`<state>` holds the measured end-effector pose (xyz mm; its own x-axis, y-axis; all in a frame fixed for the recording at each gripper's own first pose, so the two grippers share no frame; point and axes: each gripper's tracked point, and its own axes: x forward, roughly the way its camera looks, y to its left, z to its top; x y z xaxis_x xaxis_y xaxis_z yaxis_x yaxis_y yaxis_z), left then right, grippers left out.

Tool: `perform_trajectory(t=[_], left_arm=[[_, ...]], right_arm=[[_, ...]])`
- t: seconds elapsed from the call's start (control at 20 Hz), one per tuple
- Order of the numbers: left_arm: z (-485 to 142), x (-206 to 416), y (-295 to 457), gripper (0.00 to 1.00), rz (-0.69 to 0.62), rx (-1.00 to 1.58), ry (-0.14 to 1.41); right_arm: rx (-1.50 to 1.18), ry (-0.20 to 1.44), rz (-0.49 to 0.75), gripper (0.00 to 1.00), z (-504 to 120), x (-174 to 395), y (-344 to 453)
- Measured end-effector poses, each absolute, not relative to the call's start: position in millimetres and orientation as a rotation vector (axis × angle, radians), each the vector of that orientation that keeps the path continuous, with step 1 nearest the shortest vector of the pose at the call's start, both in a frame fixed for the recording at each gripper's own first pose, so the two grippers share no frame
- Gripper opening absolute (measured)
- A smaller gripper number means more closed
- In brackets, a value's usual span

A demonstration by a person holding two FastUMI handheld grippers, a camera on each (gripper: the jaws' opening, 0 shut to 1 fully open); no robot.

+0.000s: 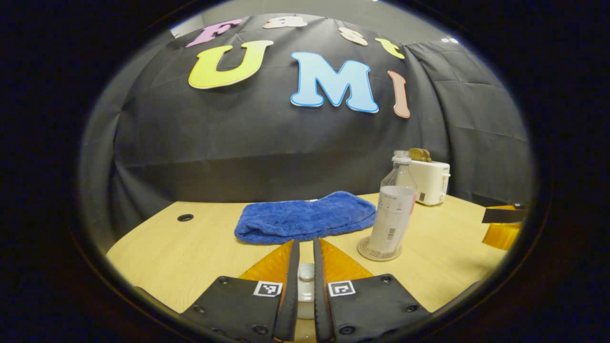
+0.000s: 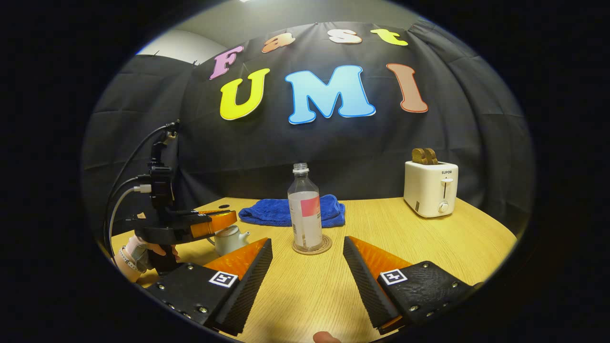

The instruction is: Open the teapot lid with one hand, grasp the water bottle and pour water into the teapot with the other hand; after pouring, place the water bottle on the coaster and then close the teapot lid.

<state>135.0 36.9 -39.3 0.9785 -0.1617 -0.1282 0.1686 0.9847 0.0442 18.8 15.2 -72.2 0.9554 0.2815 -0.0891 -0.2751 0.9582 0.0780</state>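
Observation:
A clear, uncapped water bottle [image 1: 393, 214] [image 2: 305, 214], partly full, stands upright on a round coaster [image 1: 367, 250] [image 2: 324, 247]. In the left gripper view my left gripper [image 1: 306, 244] is shut on the white knob of the teapot lid [image 1: 306, 274], seen in the narrow slit between the fingers. The right gripper view shows that left gripper [image 2: 228, 219] level over the small white teapot [image 2: 228, 240], held by a hand [image 2: 138, 257]. My right gripper [image 2: 307, 243] is open and empty, a short way in front of the bottle. It also shows at the right edge as the right gripper [image 1: 503, 221].
A blue towel [image 1: 305, 216] [image 2: 271, 212] lies crumpled behind the bottle. A white toaster [image 1: 431, 181] [image 2: 431, 188] with bread in its slots stands at the back right. The wooden table [image 2: 381, 286] has a cable hole [image 1: 185, 217] at the far left.

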Motion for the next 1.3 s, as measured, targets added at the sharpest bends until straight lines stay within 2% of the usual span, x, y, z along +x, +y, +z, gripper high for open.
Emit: perform_trajectory(t=[0.4, 0.75, 1.3], left_arm=[[-19, 64, 29, 0.2, -0.152, 0.038, 0.067], [-31, 10, 14, 0.2, -0.155, 0.007, 0.071], [-56, -19, -2, 0.2, -0.135, 0.017, 0.048]], right_arm=[[0.078, 0.065, 0.253, 0.93, -62, 7, 20], [0.077, 0.049, 0.245, 0.93, -62, -16, 36], [0.069, 0.034, 0.15, 0.93, -87, -25, 34]])
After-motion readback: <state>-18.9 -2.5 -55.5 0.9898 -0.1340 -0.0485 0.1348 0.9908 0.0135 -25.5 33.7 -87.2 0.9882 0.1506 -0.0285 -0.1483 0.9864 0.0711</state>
